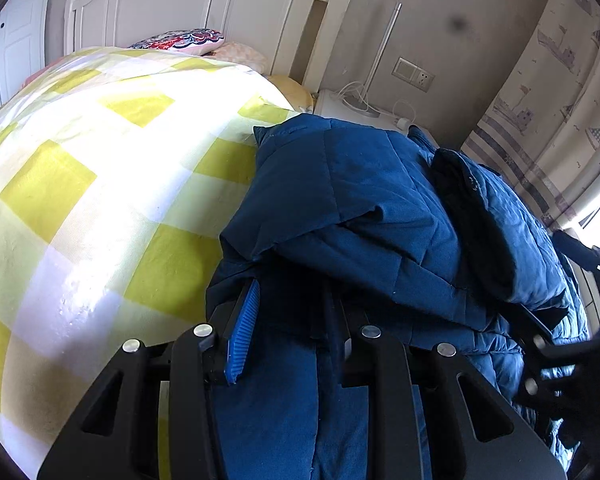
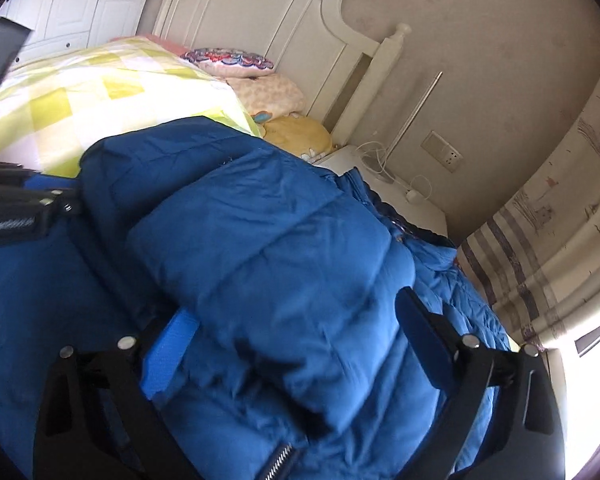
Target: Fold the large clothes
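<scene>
A blue quilted puffer jacket [image 1: 352, 208] lies bunched on the right side of the bed; it fills the right wrist view [image 2: 268, 248]. My left gripper [image 1: 288, 320] is shut on a fold of the jacket's near edge, its blue pad [image 1: 244, 336] pressed against the fabric. My right gripper [image 2: 296, 328] has its jaws wide apart around a thick padded fold of the jacket; its blue pads [image 2: 168, 356] touch the sides. The right gripper also shows at the right edge of the left wrist view [image 1: 572, 344].
The bed has a yellow-and-white checked cover [image 1: 100, 184] and a white headboard [image 2: 268, 28]. Pillows [image 2: 260, 88] lie at the head. A white nightstand [image 2: 404, 208] with a lamp pole and cables stands at the right, and a curtain [image 2: 548, 240] hangs beyond.
</scene>
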